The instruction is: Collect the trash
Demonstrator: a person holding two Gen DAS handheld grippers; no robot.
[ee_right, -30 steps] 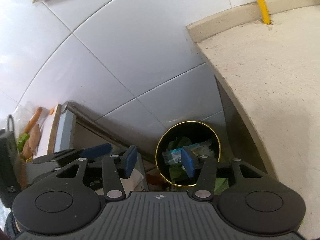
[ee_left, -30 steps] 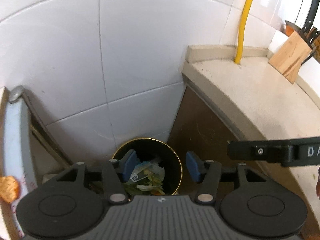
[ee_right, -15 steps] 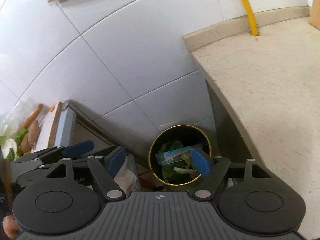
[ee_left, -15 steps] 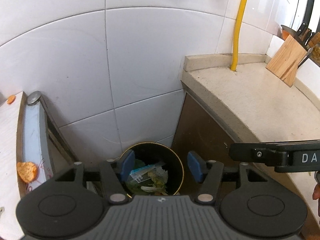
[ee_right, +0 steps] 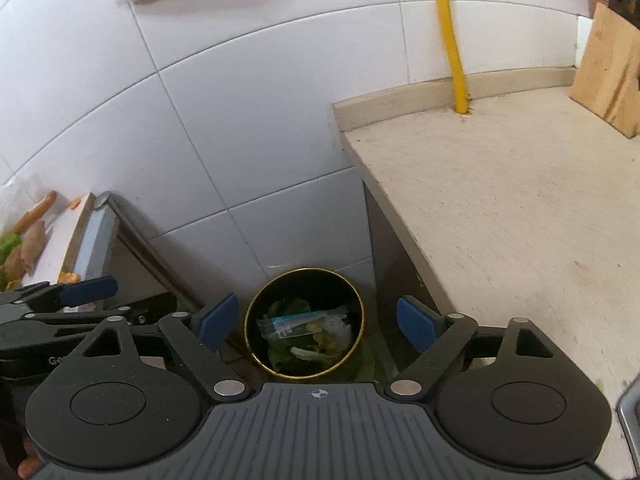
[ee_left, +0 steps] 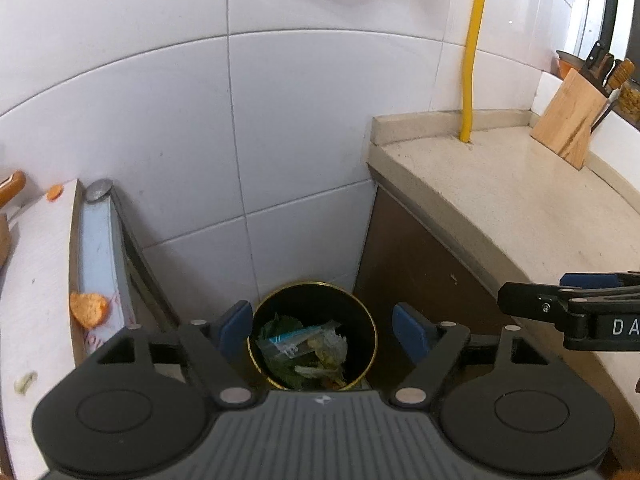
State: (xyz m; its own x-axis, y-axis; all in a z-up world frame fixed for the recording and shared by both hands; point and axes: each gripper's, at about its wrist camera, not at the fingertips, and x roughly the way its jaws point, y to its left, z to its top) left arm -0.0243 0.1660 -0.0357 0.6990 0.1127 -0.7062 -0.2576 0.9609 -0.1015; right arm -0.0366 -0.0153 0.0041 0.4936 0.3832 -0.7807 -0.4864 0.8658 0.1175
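White tiles are backing the floor bin (ee_left: pixel 312 334), where leaves and a wrapper (ee_left: pixel 298 342) are lying (dropped, I judge). My left gripper (ee_left: pixel 325 328) and right gripper (ee_right: pixel 318 323) have just been opening, now gaping empty above it.

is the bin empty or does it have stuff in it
Not empty. The bin holds green leaves and a clear wrapper at the bottom; it is well short of full.

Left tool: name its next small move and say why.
Probably swing the left tool toward the orange scrap on the white board. Both tools' jaws have just been opening and hold nothing, the wrapper and greens already lie in the bin, and that scrap remains out.
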